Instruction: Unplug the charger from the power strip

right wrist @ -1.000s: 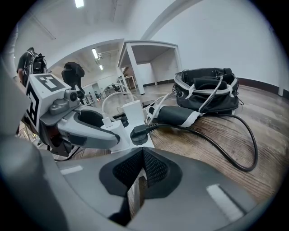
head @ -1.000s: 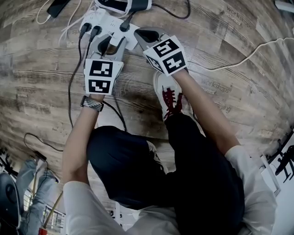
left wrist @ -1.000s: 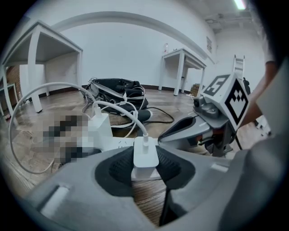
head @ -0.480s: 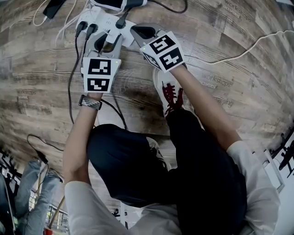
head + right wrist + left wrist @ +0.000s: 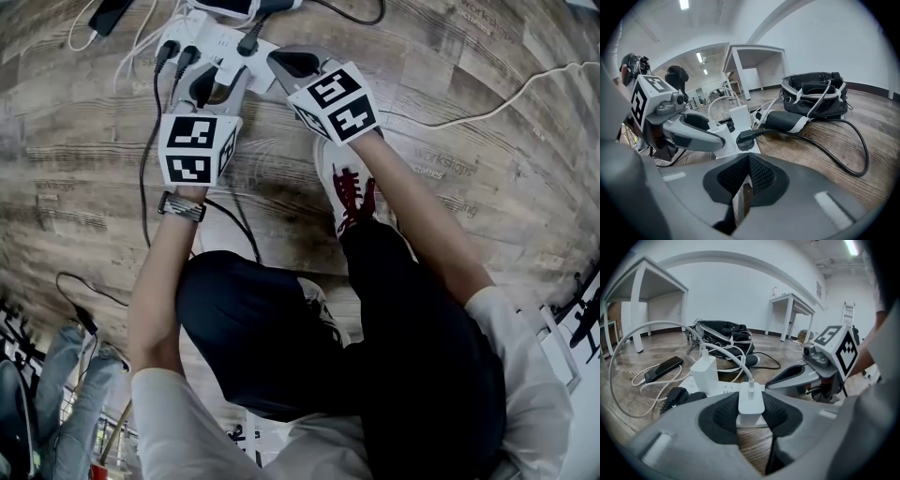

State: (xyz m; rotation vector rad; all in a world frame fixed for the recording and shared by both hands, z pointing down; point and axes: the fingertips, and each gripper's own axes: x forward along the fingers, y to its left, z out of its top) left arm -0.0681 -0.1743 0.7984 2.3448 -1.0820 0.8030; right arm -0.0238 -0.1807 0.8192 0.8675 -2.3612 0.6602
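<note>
A crouching person's left hand-held gripper (image 5: 210, 86) clamps the white charger (image 5: 751, 401), which stands plugged into the near end of the power strip (image 5: 723, 389) on the wooden floor (image 5: 469, 141). The right hand-held gripper (image 5: 292, 66), jaws together and empty, is just beside that end, near a black plug (image 5: 745, 139).

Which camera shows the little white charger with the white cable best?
The left gripper view: the small white charger stands centred, clamped in the jaws of the left gripper. The head view mostly hides it under that gripper. The right gripper view shows only part of it behind a grey jaw.
</note>
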